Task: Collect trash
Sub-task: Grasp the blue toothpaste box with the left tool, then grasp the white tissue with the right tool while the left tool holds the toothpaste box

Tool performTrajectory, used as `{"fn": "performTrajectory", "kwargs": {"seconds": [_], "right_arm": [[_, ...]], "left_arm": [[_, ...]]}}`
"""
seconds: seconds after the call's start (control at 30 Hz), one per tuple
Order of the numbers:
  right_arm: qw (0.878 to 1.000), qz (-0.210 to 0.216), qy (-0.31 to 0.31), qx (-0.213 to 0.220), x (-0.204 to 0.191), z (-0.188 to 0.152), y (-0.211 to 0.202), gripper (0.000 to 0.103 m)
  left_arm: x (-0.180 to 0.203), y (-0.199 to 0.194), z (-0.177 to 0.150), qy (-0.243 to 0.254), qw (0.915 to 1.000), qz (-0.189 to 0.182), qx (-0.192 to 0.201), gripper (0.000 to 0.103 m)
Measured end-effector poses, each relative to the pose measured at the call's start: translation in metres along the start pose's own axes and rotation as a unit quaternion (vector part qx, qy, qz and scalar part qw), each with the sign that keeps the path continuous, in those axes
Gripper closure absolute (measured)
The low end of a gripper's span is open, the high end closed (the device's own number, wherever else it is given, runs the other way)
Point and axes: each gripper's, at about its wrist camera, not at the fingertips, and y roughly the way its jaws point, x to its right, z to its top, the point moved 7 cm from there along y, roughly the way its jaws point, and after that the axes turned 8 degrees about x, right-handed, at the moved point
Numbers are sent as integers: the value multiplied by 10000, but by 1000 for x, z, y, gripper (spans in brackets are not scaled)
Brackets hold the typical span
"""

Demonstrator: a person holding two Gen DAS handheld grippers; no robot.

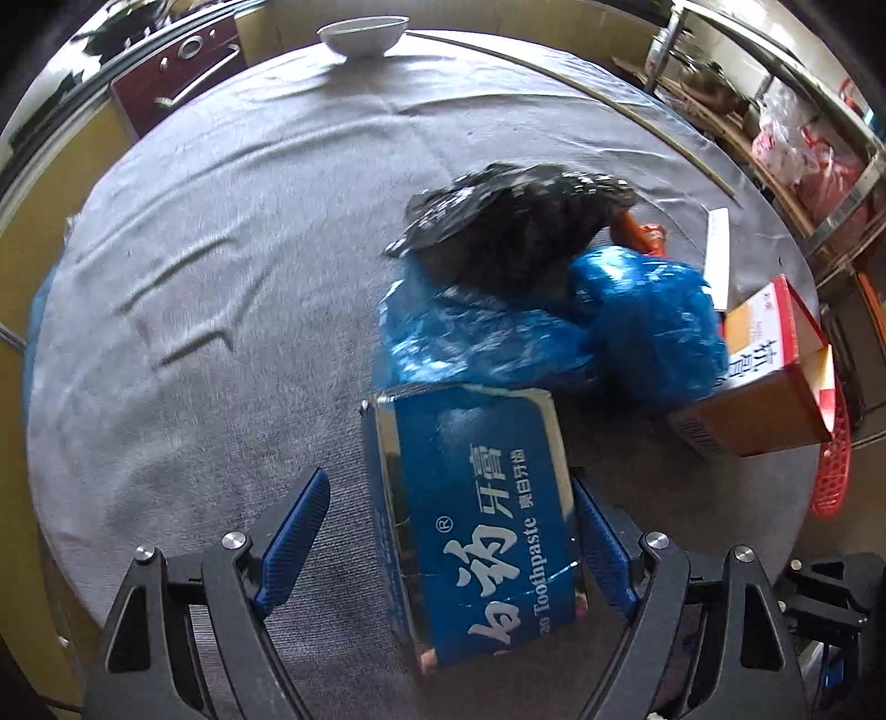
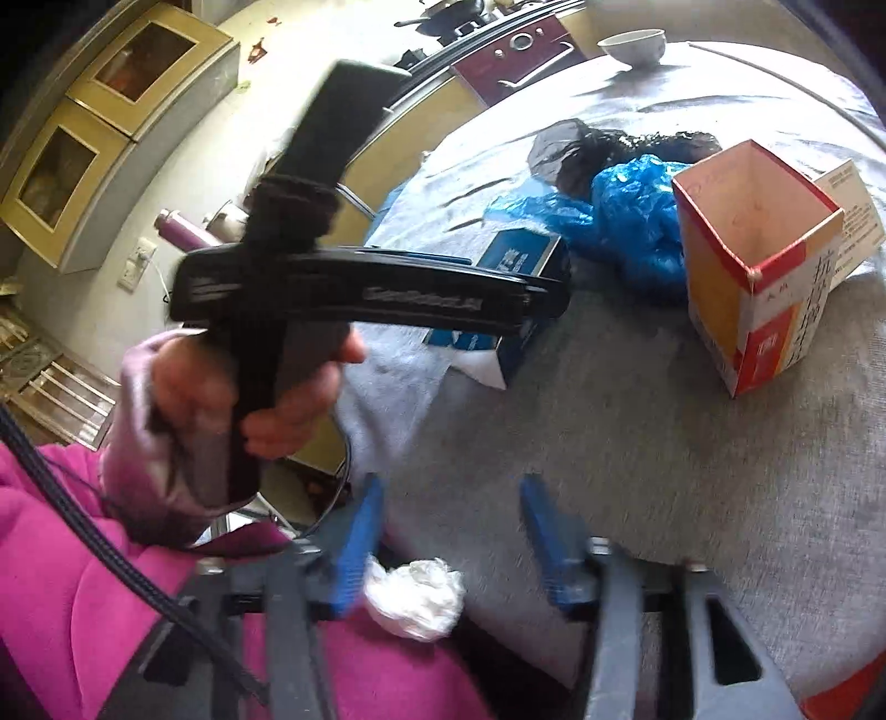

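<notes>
Below, the left hand-held gripper (image 1: 451, 531) brackets a blue toothpaste box (image 1: 476, 520).

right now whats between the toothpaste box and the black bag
Crumpled blue plastic fills the stretch between the toothpaste box and the black bag, clearest in the left wrist view.

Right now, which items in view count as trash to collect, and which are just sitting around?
Trash:
- blue cardboard toothpaste box, between the left gripper fingers
- crumpled blue plastic bags
- crumpled black plastic bag
- open red and orange carton
- white crumpled tissue wad by the right gripper

Lying about:
- white ceramic bowl
- grey tablecloth
</notes>
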Motion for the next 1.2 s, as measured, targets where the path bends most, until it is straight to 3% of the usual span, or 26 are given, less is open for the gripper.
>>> {"fn": "performTrajectory", "kwargs": {"seconds": [0.1, 0.17, 0.4, 0.53, 0.57, 0.7, 0.93, 1.2], "right_arm": [[9999, 127, 54, -55, -1, -5, -3, 42], [9997, 231, 44, -117, -4, -8, -4, 42], [9977, 488, 69, -469, -25, -29, 5, 42], [9947, 286, 3, -991, -24, -46, 25, 45], [9936, 272, 0, -1097, -23, -49, 30, 51], [9903, 101, -490, -1298, -30, -58, 33, 60], [9931, -24, -315, -1133, -19, -53, 13, 66], [9940, -891, 242, -587, 22, -34, -15, 66]], "left_arm": [[-10, 0, -1, -101, 9999, -61, 39, 40], [-13, -2, 0, -70, 9999, -122, 66, 45], [-13, -8, -2, 10, 9990, -348, 277, 45], [-15, -10, -1, -130, 9990, -330, 290, 45], [-16, -11, -2, -176, 9989, -325, 302, 45], [-27, -11, -3, -317, 9985, -326, 290, 45], [-23, -19, -4, -384, 9980, -367, 347, 45], [-23, -22, -12, -408, 9979, -398, 298, 45]]}}
